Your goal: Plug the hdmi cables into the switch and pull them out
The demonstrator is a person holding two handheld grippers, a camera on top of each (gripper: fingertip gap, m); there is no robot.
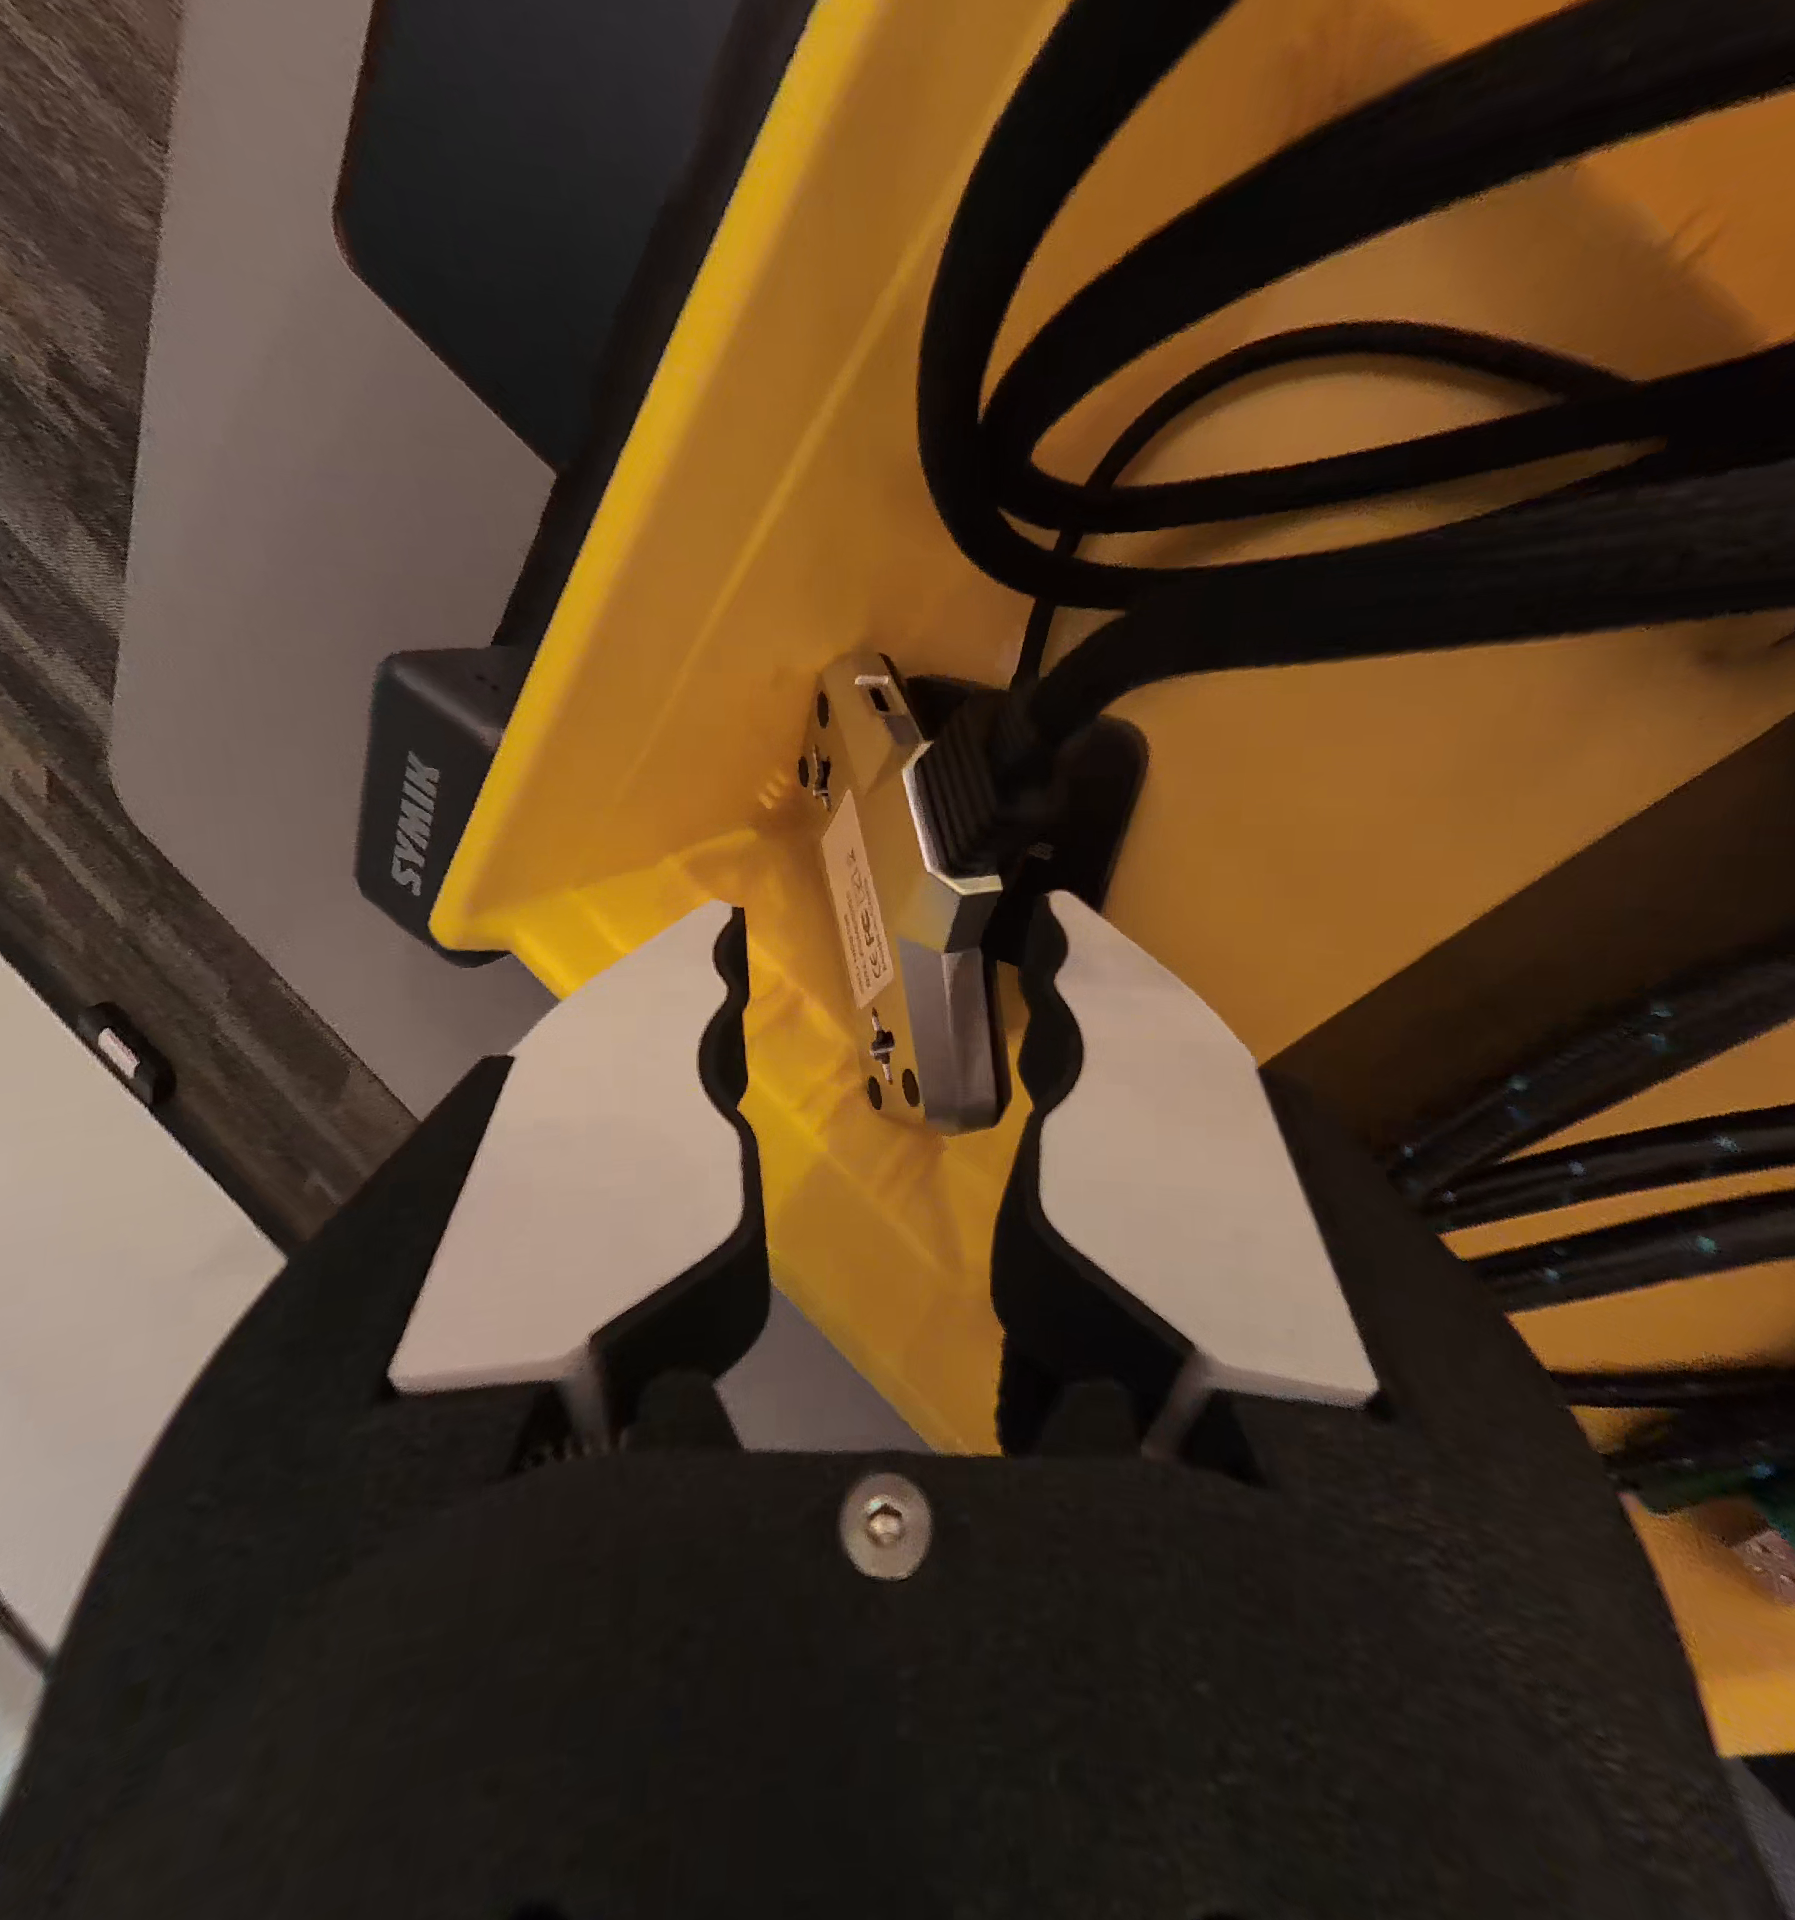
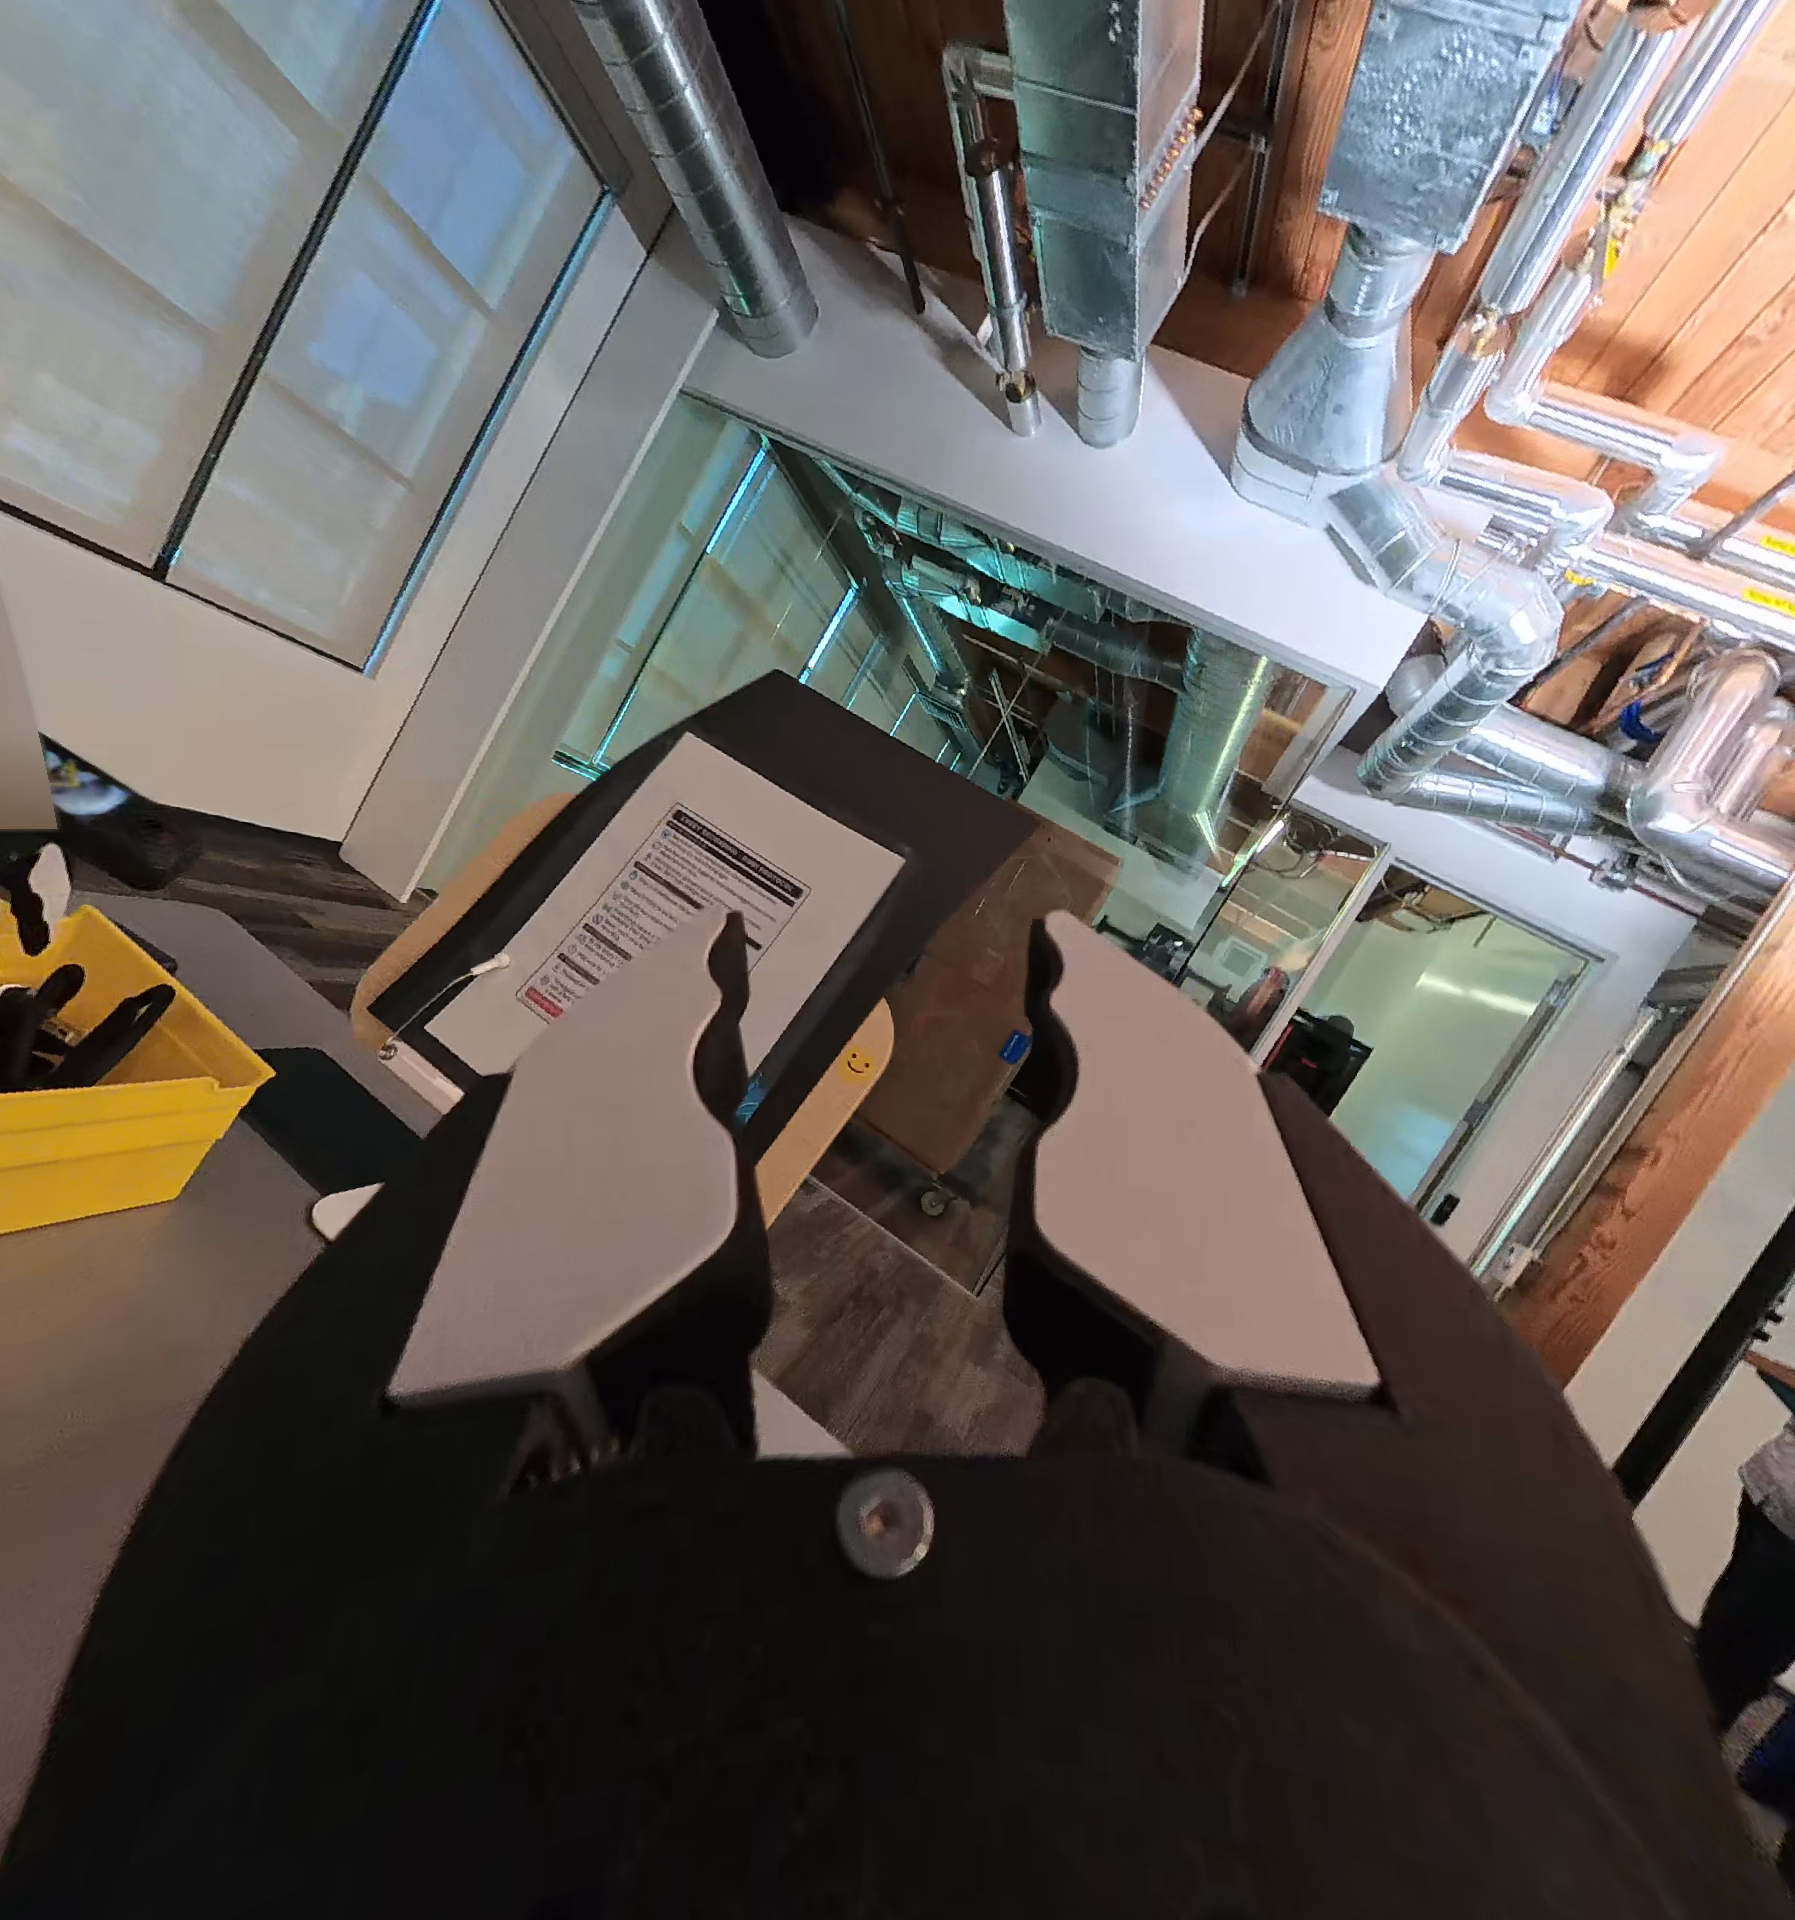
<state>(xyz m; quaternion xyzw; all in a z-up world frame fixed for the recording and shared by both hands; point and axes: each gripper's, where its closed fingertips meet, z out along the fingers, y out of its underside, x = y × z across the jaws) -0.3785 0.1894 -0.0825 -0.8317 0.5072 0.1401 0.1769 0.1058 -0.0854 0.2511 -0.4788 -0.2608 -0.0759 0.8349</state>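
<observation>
Jaws spread on both: left gripper (image 1: 882,925) closing in on the switch (image 1: 898,914) in the yellow bin (image 1: 664,644), right gripper (image 2: 882,945) aimed off at the room. One cable (image 1: 1038,748) apparently plugged in already, so probably pulling out left.

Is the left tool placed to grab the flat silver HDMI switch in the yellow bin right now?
Probably yes: the left tool is open, the flat silver HDMI switch sits between its tips, nothing between.
</observation>
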